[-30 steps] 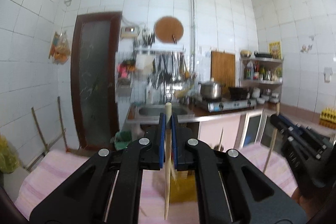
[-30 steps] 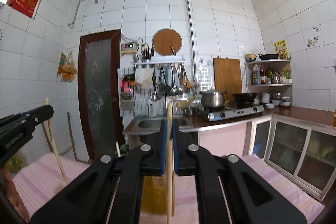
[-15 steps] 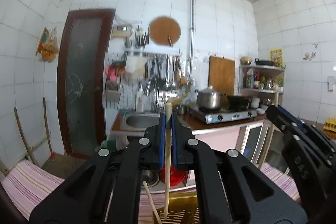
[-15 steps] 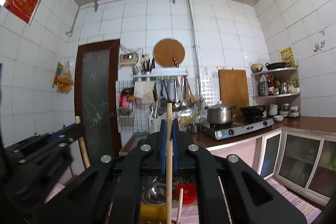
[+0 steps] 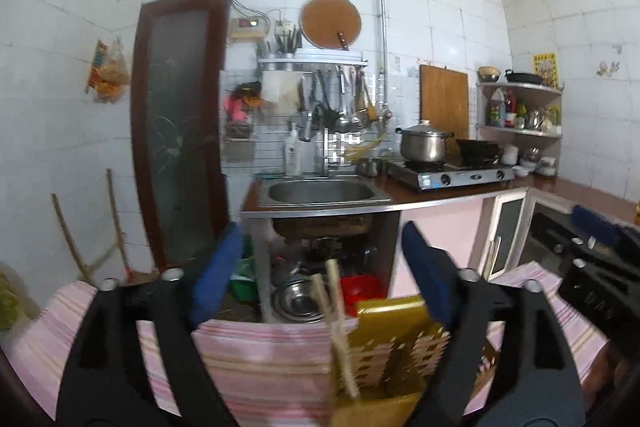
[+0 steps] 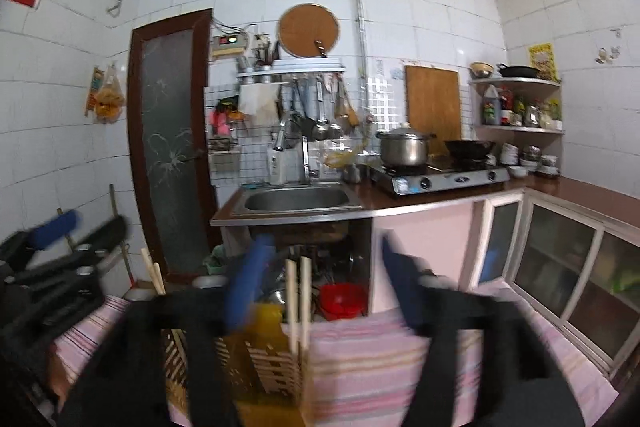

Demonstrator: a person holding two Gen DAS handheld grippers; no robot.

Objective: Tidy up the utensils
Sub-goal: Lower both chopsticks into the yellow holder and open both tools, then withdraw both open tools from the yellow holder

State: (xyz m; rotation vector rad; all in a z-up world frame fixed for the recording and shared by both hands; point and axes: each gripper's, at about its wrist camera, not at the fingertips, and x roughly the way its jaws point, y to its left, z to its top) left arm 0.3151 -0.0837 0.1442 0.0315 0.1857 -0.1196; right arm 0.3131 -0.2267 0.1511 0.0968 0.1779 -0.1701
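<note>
A yellow slatted utensil holder (image 5: 394,351) stands on the pink striped cloth; it also shows in the right wrist view (image 6: 272,359). Two wooden chopsticks (image 5: 338,327) stand tilted in it, between my left jaws. My left gripper (image 5: 320,275) is open and empty, just above the holder. In the right wrist view two chopsticks (image 6: 298,303) stand upright in the holder and another pair (image 6: 154,277) leans at its left. My right gripper (image 6: 320,279) is open and empty. The right gripper also shows at the left wrist view's right edge (image 5: 600,267).
The pink striped cloth (image 5: 260,359) covers the table under the holder. Beyond the table edge stand a sink counter (image 5: 322,191), a gas stove with a pot (image 5: 426,147), and bowls and a red basin (image 6: 342,299) on the floor under the sink.
Both grippers held a chopstick upright before. Both have now opened and let go; the chopsticks stand in the yellow holder. Both views now look lower and closer to the holder.
</note>
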